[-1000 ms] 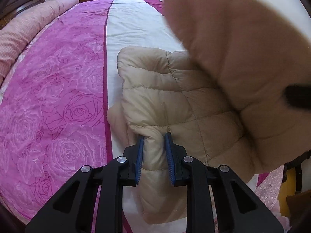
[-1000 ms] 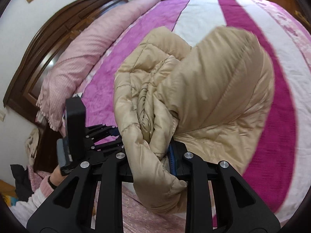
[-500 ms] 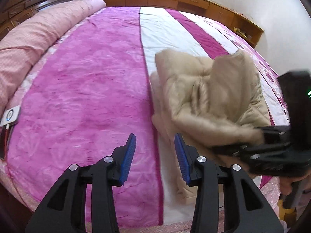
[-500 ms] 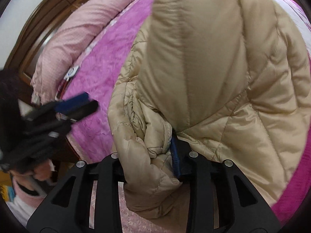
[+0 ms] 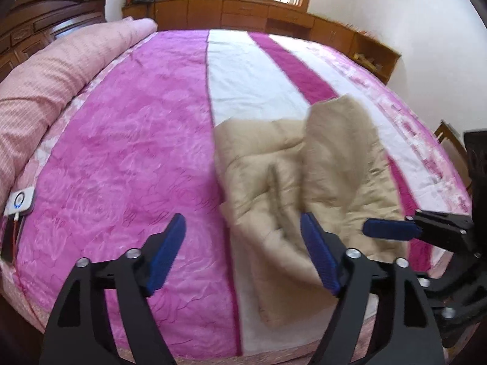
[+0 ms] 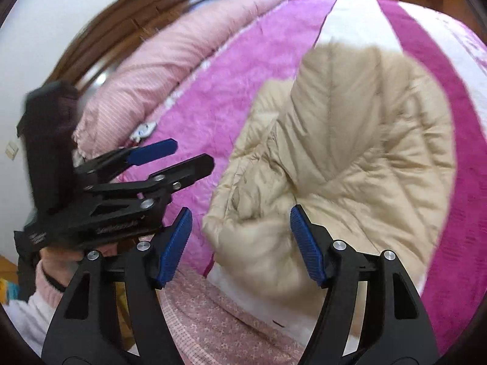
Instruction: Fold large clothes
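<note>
A beige quilted puffer jacket (image 5: 307,176) lies bunched and folded over on the pink and white bedspread (image 5: 127,152), near the bed's front edge. It also shows in the right wrist view (image 6: 350,164). My left gripper (image 5: 243,255) is open and empty, held above the bed just left of the jacket. My right gripper (image 6: 240,243) is open and empty, just in front of the jacket's near edge. The right gripper also shows at the right of the left wrist view (image 5: 392,229), and the left gripper shows in the right wrist view (image 6: 170,158).
A long pink bolster (image 5: 45,82) lies along the bed's left side before a dark wooden headboard (image 5: 39,27). A small white device (image 5: 19,202) sits at the bed's left edge. Wooden cabinets (image 5: 274,18) line the far wall. A chair (image 5: 450,143) stands at right.
Both grippers have let go of the jacket and opened wide. The jacket has dropped onto the bed in a folded heap. Both grippers have drawn back from it.
</note>
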Demonstrator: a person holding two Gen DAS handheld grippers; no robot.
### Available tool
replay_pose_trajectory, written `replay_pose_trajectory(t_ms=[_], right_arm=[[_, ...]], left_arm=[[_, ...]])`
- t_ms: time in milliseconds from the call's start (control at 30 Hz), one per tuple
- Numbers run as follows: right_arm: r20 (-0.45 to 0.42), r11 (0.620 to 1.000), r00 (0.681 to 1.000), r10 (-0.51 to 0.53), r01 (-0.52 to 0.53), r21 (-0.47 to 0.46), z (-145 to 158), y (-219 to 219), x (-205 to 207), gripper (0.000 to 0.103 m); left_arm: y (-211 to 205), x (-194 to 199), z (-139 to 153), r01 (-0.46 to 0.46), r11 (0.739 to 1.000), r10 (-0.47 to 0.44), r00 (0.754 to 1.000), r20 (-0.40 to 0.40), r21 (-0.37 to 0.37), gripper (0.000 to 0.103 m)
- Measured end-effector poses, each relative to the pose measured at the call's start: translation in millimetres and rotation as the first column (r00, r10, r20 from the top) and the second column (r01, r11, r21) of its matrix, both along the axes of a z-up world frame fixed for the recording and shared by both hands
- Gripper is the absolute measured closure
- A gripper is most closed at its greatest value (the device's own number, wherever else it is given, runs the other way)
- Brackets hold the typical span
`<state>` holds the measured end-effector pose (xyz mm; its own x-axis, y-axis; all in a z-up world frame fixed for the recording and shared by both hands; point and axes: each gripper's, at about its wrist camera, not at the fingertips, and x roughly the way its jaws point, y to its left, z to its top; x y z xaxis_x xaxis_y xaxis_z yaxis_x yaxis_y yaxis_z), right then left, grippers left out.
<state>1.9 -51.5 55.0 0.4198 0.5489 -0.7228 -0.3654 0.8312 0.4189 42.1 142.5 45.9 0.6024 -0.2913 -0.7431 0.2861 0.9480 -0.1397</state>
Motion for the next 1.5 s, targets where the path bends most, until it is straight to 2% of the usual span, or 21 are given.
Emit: replay_pose_trajectory(t_ms=[167, 333, 533, 667, 733, 867, 1033, 1100, 1167, 1267, 1433, 1500], right_arm=[[0.046, 0.993, 0.993, -0.104, 0.101, 0.059, 22, -49, -23, 0.036], [0.090, 0.976, 0.973, -0.212, 0.207, 0.062, 33, -98, -38, 0.035], [0.035, 0.915, 0.915, -0.402, 0.401, 0.038, 7, -161, -31, 0.034], [-0.050, 0.888, 0.887, -0.459, 0.460, 0.021, -27, -190, -20, 0.034], [-0.087, 0.887, 0.885, -0.458, 0.461, 0.022, -42, -192, -15, 0.034], [-0.127, 0.910, 0.905, -0.405, 0.412, 0.035, -60, -178, -5, 0.034], [-0.111, 0.939, 0.937, -0.331, 0.339, 0.059, -62, -151, 2, 0.034], [-0.105, 0.951, 0.951, -0.291, 0.300, 0.074, -60, -139, 5, 0.034], [-0.086, 0.960, 0.959, -0.271, 0.275, 0.042, -59, -125, 7, 0.033], [-0.052, 0.972, 0.971, -0.234, 0.235, 0.003, -56, -106, 8, 0.032], [-0.027, 0.976, 0.975, -0.219, 0.218, -0.021, -56, -94, 9, 0.031], [-0.020, 0.972, 0.972, -0.236, 0.236, -0.010, -57, -101, 8, 0.027]], left_arm=[[-24, 4, 17, 0.050, 0.998, -0.049, 0.999, 0.017, -0.046, 0.019], [-56, 8, 27, 0.113, 0.992, -0.112, 0.993, 0.029, -0.054, 0.016], [-95, 17, 19, 0.157, 0.987, -0.158, 0.987, 0.017, 0.030, 0.014], [-108, 26, 3, 0.161, 0.983, -0.160, 0.987, -0.022, 0.083, 0.014], [-112, 29, -7, 0.150, 0.982, -0.146, 0.988, -0.045, 0.111, 0.014], [-108, 36, -24, 0.108, 0.978, -0.095, 0.992, -0.079, 0.177, 0.014], [-83, 39, -39, 0.064, 0.983, -0.045, 0.993, -0.112, 0.171, 0.014], [-69, 39, -46, 0.038, 0.988, -0.018, 0.991, -0.131, 0.153, 0.014], [-52, 40, -56, 0.008, 0.995, 0.010, 0.985, -0.170, 0.100, 0.014], [-36, 39, -65, -0.028, 0.998, 0.040, 0.980, -0.195, 0.062, 0.014], [-26, 38, -74, -0.049, 0.999, 0.053, 0.975, -0.215, 0.022, 0.014], [-25, 39, -77, -0.053, 0.999, 0.054, 0.974, -0.222, 0.010, 0.014]])
